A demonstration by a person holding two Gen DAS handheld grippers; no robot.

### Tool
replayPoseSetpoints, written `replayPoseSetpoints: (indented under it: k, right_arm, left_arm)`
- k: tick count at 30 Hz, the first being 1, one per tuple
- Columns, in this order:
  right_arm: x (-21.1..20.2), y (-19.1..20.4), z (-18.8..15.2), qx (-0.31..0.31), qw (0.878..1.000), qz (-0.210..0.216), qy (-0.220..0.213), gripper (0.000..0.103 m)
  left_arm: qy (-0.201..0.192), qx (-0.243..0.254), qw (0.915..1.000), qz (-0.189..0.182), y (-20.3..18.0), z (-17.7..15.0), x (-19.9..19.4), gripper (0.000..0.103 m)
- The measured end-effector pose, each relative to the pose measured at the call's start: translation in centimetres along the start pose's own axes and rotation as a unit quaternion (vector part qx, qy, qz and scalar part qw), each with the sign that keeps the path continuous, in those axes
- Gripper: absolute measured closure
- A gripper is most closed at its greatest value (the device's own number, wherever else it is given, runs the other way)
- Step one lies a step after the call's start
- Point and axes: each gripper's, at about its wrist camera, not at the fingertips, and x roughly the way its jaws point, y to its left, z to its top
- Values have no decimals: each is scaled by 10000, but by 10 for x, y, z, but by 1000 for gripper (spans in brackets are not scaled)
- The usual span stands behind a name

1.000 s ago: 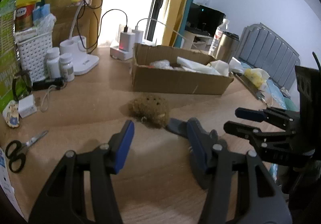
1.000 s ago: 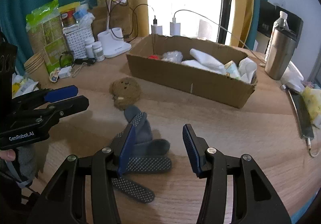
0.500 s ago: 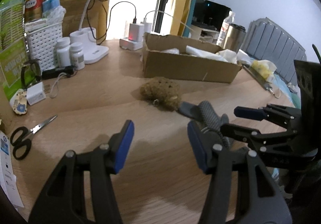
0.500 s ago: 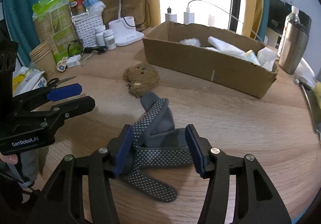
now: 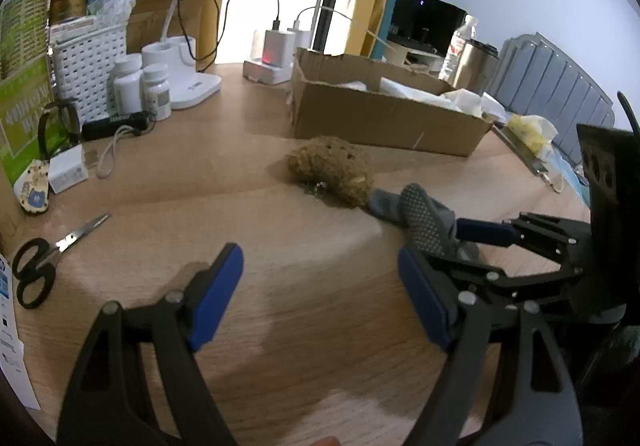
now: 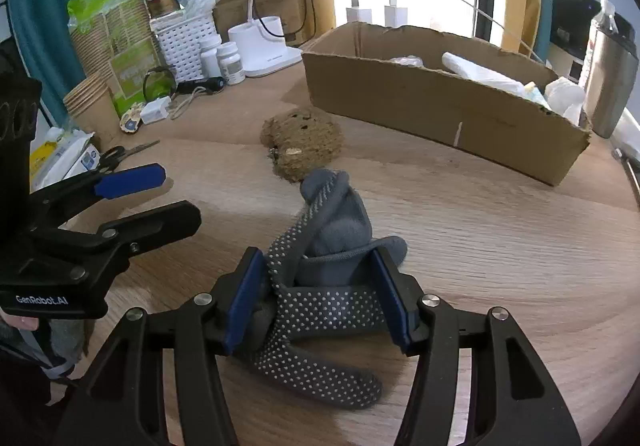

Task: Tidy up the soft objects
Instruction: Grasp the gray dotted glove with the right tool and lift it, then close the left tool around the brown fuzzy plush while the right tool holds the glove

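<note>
A grey dotted glove (image 6: 328, 278) lies bunched on the wooden table, and it also shows in the left wrist view (image 5: 420, 214). My right gripper (image 6: 320, 298) straddles it with a blue pad on each side, jaws still apart around the fabric. A brown fuzzy plush (image 6: 302, 144) lies just beyond the glove, also seen in the left wrist view (image 5: 332, 170). A cardboard box (image 6: 440, 106) with white soft items stands behind. My left gripper (image 5: 320, 298) is open and empty above bare table, left of the right gripper (image 5: 500, 242).
Scissors (image 5: 44, 258) lie at the left edge. A white basket (image 5: 86, 62), pill bottles (image 5: 140, 90), a lamp base (image 5: 180, 74) and chargers (image 5: 276, 54) crowd the back left. A steel tumbler (image 6: 608, 86) stands right of the box.
My right gripper moved forward and down over the glove and narrowed around it. The left gripper pulled back and opened wider; the plush and box now look farther off.
</note>
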Motion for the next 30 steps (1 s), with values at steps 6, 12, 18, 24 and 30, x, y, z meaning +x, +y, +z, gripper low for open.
replayPoseSetpoints:
  k: [6,12,18,24,30]
  right_arm:
    - [4,6,0,-192,9996,183,67,64]
    - [3,-1,1,-257,9997,-27,40,74]
    - [-1,-29,0,-12,9998,-189,-22,74]
    - [-4,-50,0,152,9996,-237,-65,74]
    - [-4,-68,5,263,9992,-286,-100,74]
  left_arm:
    - [53,5,10000,17,-1,2,5,22]
    - [110,23,9999,43,-3,4,9,22]
    - [174,99,9998,74,-10,10,17,22]
    - [252,209,9994,105,-19,19,29,22]
    - [339,347,9987,159,-28,32,41,22]
